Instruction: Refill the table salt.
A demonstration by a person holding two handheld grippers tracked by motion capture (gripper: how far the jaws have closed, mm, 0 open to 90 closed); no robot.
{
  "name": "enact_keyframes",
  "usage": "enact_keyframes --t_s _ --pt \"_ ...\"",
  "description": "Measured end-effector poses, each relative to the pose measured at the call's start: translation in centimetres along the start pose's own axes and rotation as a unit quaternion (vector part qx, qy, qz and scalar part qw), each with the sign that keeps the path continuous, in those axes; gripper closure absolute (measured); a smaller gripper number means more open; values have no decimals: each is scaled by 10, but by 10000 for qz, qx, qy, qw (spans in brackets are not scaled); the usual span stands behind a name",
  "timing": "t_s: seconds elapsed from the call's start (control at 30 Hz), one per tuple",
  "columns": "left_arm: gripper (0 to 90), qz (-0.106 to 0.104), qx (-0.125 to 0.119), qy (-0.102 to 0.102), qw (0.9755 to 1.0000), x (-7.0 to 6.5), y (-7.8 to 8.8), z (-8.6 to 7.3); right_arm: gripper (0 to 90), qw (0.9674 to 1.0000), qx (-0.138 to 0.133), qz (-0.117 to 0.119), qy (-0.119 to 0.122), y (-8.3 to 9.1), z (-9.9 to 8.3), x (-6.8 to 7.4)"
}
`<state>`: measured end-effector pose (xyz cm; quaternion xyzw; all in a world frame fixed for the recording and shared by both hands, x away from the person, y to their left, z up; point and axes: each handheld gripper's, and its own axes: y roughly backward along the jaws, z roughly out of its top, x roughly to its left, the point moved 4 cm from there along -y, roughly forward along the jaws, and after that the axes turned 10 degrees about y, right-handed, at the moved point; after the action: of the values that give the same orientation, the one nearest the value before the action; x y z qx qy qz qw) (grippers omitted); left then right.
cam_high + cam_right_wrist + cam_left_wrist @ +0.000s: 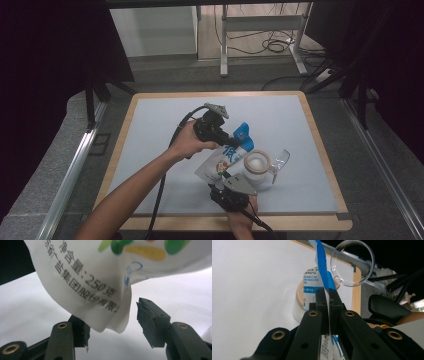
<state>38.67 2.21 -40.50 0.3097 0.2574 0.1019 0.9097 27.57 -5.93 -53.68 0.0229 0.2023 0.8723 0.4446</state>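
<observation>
A white pouch (221,163) with a blue top, printed text and coloured figures hangs tilted over the white mat. My left gripper (233,142) is shut on its blue top edge; in the left gripper view the jaws (326,293) pinch the blue strip (322,267). Below it, my right gripper (224,176) stands open. In the right gripper view the pouch's lower corner (110,322) hangs between the jaws (113,325), and the right pad stands apart from it. A jar with a wooden rim (257,165) stands just right of the pouch.
A clear round lid (281,160) hangs off the jar's right side, also seen as a glass disc (353,263). The white mat (165,125) lies on a wood-edged table (320,150). Cables trail from both grippers toward the near edge.
</observation>
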Motion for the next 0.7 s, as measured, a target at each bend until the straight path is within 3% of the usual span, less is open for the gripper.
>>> enact_keyframes --t_s 0.23,0.4,0.53,0.7 --pt "900 86 -364 177 9991 15 24 -13 453 10000 3 70 35 5 -1 -2" --pt "900 245 -674 364 9968 33 41 -26 453 10000 -10 38 23 8 -3 -7" --pt "900 462 -948 508 9931 50 53 -37 451 10000 -9 31 18 11 -3 -10" --pt "900 803 -1269 592 9869 69 60 -49 450 10000 -37 38 36 13 -3 -12"
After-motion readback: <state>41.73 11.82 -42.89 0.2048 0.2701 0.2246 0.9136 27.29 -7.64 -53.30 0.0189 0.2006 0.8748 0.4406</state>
